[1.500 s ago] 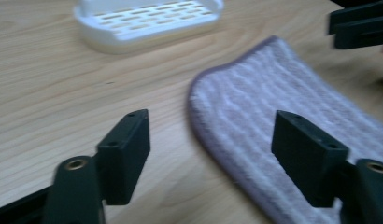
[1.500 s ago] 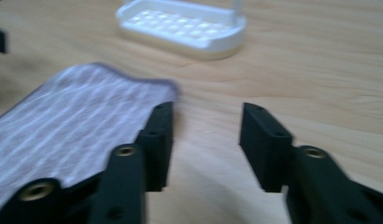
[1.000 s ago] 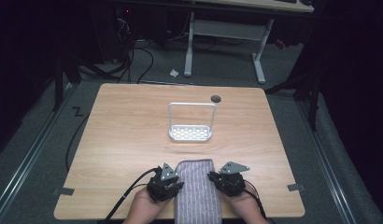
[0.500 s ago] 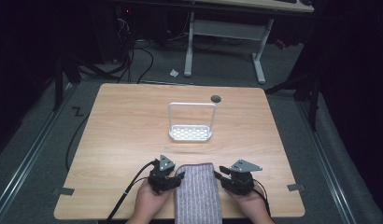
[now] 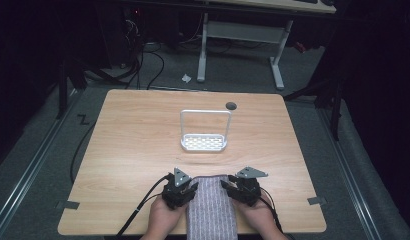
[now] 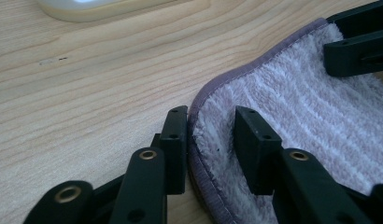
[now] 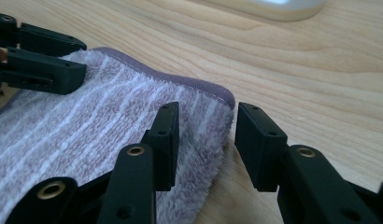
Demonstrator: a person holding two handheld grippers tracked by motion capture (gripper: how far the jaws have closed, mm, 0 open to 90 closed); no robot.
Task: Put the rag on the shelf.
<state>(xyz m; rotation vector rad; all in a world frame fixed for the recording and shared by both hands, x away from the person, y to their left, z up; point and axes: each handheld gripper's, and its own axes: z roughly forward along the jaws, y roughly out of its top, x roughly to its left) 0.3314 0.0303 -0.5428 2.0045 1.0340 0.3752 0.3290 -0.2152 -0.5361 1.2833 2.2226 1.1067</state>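
A striped purple-grey towel (image 5: 211, 210) lies flat at the table's near edge, its near end hanging over the edge. My left gripper (image 5: 189, 184) is at its far left corner and my right gripper (image 5: 229, 183) at its far right corner. In the left gripper view, the left gripper (image 6: 210, 135) is open with the towel's (image 6: 311, 116) hemmed corner between its jaws. In the right gripper view, the right gripper (image 7: 201, 135) is open astride the towel's (image 7: 87, 126) right corner. Neither pinches the cloth.
A small white rack (image 5: 204, 142) with a perforated base and a tall wire hoop stands mid-table, well beyond the towel. A dark round hole (image 5: 231, 105) is near the table's (image 5: 133, 150) far edge. Cables trail off the near left edge.
Half a second ago the grippers stood wider apart beside the towel; both have come inward onto its far corners. The towel has barely shifted.
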